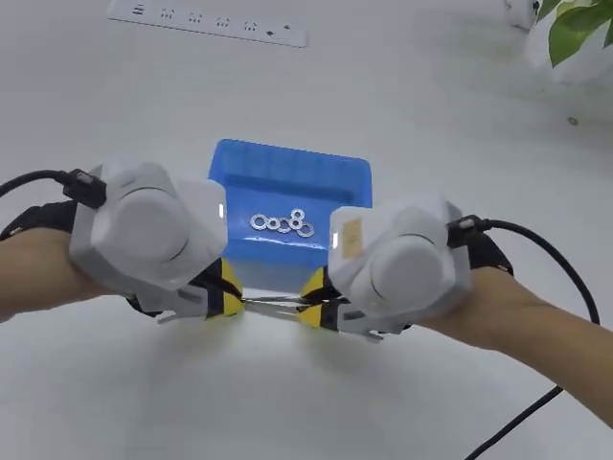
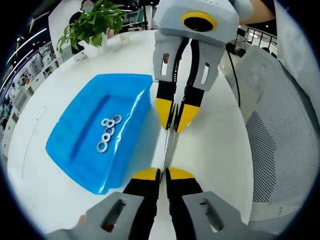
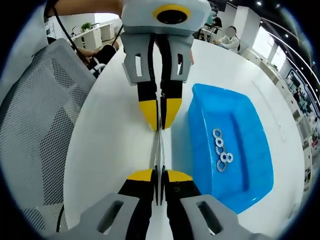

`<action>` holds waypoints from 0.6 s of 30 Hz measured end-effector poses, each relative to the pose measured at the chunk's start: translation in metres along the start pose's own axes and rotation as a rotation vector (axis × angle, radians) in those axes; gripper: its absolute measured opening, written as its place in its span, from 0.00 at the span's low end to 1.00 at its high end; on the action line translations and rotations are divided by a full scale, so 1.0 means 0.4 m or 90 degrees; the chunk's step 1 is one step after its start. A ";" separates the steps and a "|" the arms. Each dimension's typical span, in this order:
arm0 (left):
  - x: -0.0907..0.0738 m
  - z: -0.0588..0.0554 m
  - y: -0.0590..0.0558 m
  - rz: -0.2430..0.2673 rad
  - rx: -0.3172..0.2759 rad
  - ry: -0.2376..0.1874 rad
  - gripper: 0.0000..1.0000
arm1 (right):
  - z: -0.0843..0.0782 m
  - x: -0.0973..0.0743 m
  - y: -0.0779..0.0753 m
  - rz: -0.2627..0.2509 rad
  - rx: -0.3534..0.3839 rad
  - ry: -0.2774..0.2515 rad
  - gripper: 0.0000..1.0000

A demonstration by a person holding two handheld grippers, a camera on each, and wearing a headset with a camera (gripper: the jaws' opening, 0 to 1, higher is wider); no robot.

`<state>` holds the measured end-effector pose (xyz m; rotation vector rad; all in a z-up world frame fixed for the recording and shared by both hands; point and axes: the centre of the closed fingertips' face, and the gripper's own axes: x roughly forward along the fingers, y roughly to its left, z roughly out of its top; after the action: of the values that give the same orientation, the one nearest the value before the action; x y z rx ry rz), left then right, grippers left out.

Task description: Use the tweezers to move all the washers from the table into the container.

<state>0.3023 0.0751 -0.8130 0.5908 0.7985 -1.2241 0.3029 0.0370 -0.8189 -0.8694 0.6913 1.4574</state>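
The two grippers face each other low over the white table (image 1: 431, 96), tip to tip, with the tweezers (image 1: 273, 301) stretched between them. The left claw (image 1: 226, 293) is pressed together on one end of the tweezers, and the right claw (image 1: 314, 305) is pressed together on the other end. The slim metal tool runs almost level between the yellow tips.

In the left gripper view the tweezers (image 2: 167, 145) run straight ahead from the left claw (image 2: 163, 174) up into the right claw (image 2: 175, 120), which comes down from the top of the view. The right gripper view mirrors this: the tweezers (image 3: 159, 147) lead from the right claw (image 3: 159, 175) to the left claw (image 3: 161, 117) opposite.

The blue container (image 1: 287, 163) sits on the table just beyond the grippers, on the far side from the person. The washers (image 1: 283, 224) lie inside it in a small cluster on its floor, some touching or overlapping. They show in the left gripper view (image 2: 107, 134) and the right gripper view (image 3: 221, 152) as a short chain of silver rings in the tray (image 2: 125, 165) (image 3: 250, 192).

A white power strip (image 1: 206, 21) lies at the far edge of the table and a leafy plant (image 1: 575, 24) stands at the far right corner. A grey mesh chair (image 3: 40, 115) is beside the table.
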 end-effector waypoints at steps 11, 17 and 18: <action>0.001 -0.002 0.002 0.001 0.005 0.008 0.10 | 0.000 0.001 -0.003 0.012 0.002 0.022 0.11; 0.003 -0.002 0.005 0.005 -0.021 0.009 0.09 | -0.001 0.001 -0.003 0.028 0.024 0.029 0.12; 0.003 -0.002 0.006 0.006 -0.022 0.009 0.09 | 0.000 0.001 -0.003 0.032 0.037 0.030 0.12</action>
<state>0.3044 0.0758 -0.8144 0.5752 0.8271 -1.1959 0.3040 0.0372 -0.8190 -0.8489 0.7917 1.4579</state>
